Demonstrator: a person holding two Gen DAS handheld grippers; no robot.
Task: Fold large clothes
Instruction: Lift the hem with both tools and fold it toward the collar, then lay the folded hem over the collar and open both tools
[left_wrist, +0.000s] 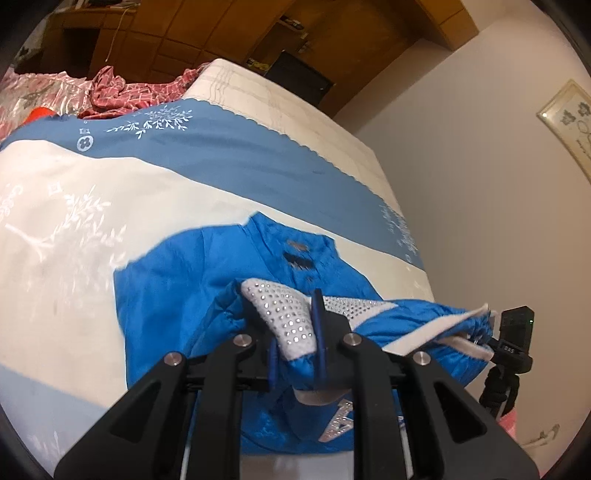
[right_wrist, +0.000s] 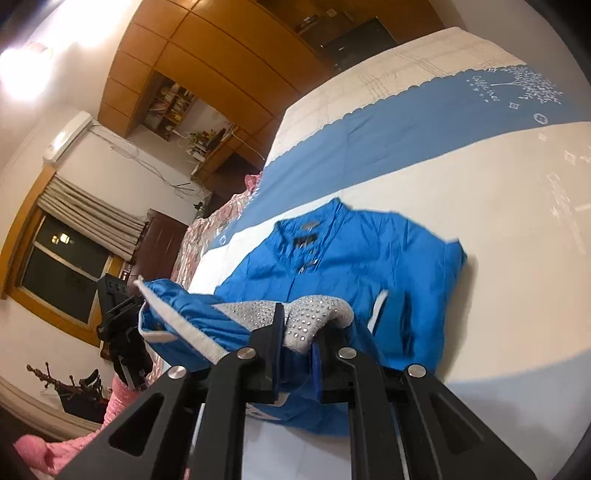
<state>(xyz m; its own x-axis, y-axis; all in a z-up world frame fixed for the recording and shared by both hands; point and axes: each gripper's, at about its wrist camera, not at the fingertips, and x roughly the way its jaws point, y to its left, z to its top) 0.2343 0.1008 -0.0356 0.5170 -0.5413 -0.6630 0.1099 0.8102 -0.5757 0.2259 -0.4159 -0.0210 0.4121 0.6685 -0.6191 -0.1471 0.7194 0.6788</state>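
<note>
Spread over the bed (left_wrist: 110, 206) is a cream and blue cover, and on it the blue jacket (left_wrist: 177, 280) is laid flat with its collar pointing away, so that a fold can be made across its body. On the left, the left tongs (left_wrist: 295, 339) are clamped on the studded grey panel (left_wrist: 284, 314) of the lifted hem, which is held raised off the bed. On the right, the right tongs (right_wrist: 295, 332) are closed on the same studded edge at its other end. The hem is kept taut between both, presumably so it can be carried toward the collar evenly.
</note>
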